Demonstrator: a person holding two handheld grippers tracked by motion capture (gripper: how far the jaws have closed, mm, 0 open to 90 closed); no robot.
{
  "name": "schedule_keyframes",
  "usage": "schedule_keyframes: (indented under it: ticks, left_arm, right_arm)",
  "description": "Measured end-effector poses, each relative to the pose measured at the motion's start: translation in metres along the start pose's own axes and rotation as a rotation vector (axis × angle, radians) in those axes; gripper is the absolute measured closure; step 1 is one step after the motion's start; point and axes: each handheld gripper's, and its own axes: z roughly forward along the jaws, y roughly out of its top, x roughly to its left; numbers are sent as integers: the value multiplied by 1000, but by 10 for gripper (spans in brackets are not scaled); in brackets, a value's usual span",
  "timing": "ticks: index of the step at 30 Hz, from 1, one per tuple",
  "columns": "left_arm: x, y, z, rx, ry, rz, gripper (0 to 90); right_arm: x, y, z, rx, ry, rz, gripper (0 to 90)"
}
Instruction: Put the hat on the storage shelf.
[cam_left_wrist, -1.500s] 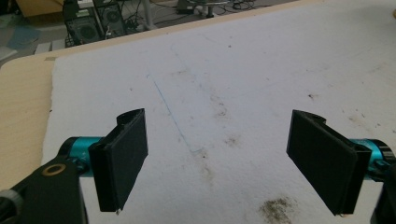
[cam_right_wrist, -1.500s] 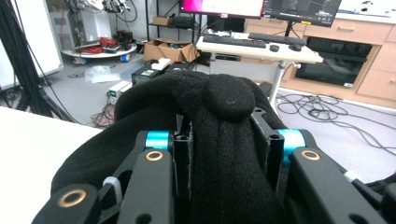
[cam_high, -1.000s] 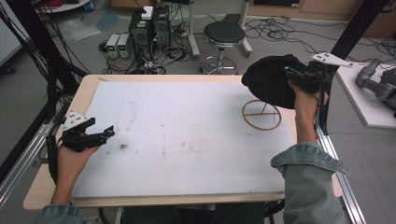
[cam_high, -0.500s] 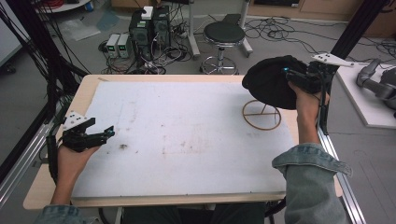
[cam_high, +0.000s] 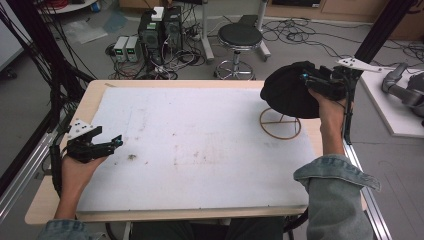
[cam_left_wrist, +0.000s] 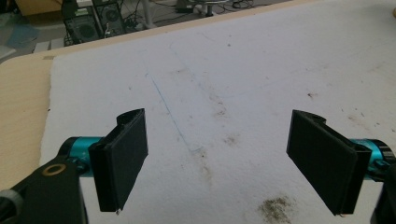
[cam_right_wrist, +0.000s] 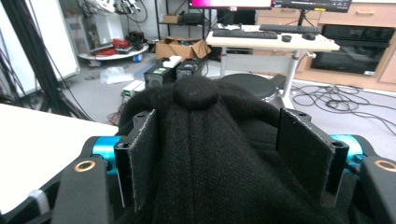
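High view: a black cap (cam_high: 290, 92) sits on top of a wire stand (cam_high: 280, 123) near the far right corner of the surface (cam_high: 200, 145), which is covered by a stained white mat. The stand's round base ring lies flat on the mat, just inside the right edge. The cap hangs over the ring's far side, its bulk spreading left to right, its crown towards the left and away from the person. The right hand-held gripper (cam_high: 312, 82) reaches in from the cap's right side, with the forearm in a denim sleeve (cam_high: 335, 200) running along the right edge. The left hand-held gripper (cam_high: 112, 142) rests low at the left edge of the mat, pointing right, well apart from the cap. Between the two lies a wide bare stretch of mat. Beyond the far edge stand a stool (cam_high: 240, 37) and computer cases (cam_high: 160, 30) on the floor.

Left gripper view: the left hand-held gripper (cam_left_wrist: 219, 158) is released, its jaws spread wide over bare mat with nothing between them. The mat's left edge and a strip of bare wood lie close by at the left.

Right gripper view: the cap (cam_right_wrist: 205, 154) lies between the jaws of the right hand-held gripper (cam_right_wrist: 219, 154), its top button pointing away from the camera. The jaws have just been opening. The left pad lies against the fabric, the right pad stands clear of it, so the grip is let go.
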Motion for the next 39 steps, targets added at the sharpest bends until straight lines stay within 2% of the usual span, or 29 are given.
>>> schedule_keyframes:
  ticks: [3,10,19,21,28,39]
  left_arm:
    - [0,0,0,2,-1,1,208]
    - [0,0,0,-4,1,-2,208]
    - [-1,1,0,-3,0,0,208]
    - [-1,1,0,-1,-2,5,208]
    - [-3,1,3,2,-9,9,208]
    - [-6,4,6,0,-18,14,208]
  right_arm:
    - [0,1,-3,-28,0,11,308]
    - [-2,2,-10,-38,-3,15,303]
    - [5,-3,-22,-48,2,18,230]
    - [8,-5,-25,-49,8,20,227]
    - [22,-10,-39,-69,44,-24,216]
    - [44,-29,-58,-83,98,-33,190]
